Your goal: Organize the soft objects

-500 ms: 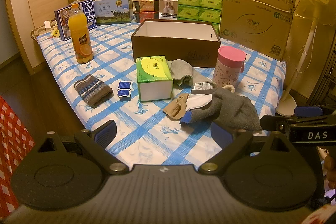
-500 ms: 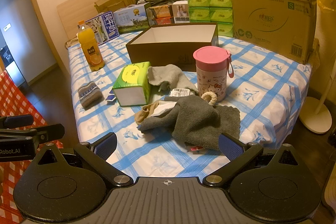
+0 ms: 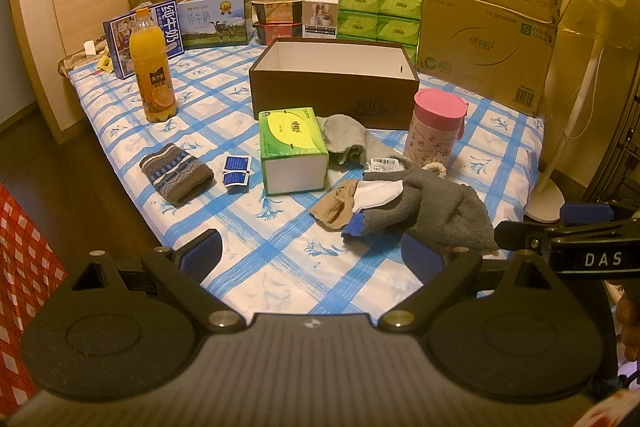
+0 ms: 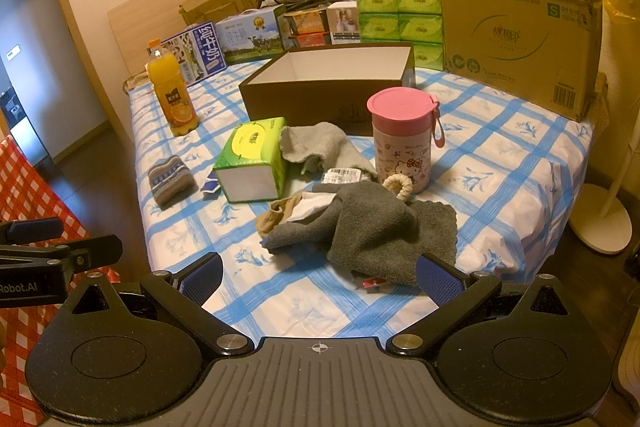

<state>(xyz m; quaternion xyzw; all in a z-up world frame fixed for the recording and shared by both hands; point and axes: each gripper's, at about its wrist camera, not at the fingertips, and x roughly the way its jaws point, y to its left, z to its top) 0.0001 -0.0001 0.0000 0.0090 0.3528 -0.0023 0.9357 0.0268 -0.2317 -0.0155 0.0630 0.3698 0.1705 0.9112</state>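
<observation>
A dark grey towel (image 3: pixel 436 205) (image 4: pixel 380 227) lies heaped near the bed's front edge, over a beige stocking (image 3: pixel 334 205) (image 4: pixel 276 215) and a white cloth (image 3: pixel 378 193). A lighter grey cloth (image 3: pixel 344 139) (image 4: pixel 316 143) sits behind it beside a green tissue pack (image 3: pixel 292 147) (image 4: pixel 254 159). A striped knit item (image 3: pixel 176 173) (image 4: pixel 170 179) lies at the left. An open brown box (image 3: pixel 334 83) (image 4: pixel 328 87) stands behind them, nothing visible inside. My left gripper (image 3: pixel 312 255) and right gripper (image 4: pixel 320 279) hover open over the front edge, holding nothing.
A pink-lidded cup (image 3: pixel 434 127) (image 4: pixel 402 139), an orange juice bottle (image 3: pixel 152 67) (image 4: pixel 172 95) and small blue packets (image 3: pixel 236 171) stand among the cloths. Cartons and tissue packs (image 3: pixel 378 11) line the back. A large cardboard box (image 3: pixel 488 31) and a fan stand (image 3: pixel 560 163) are at right.
</observation>
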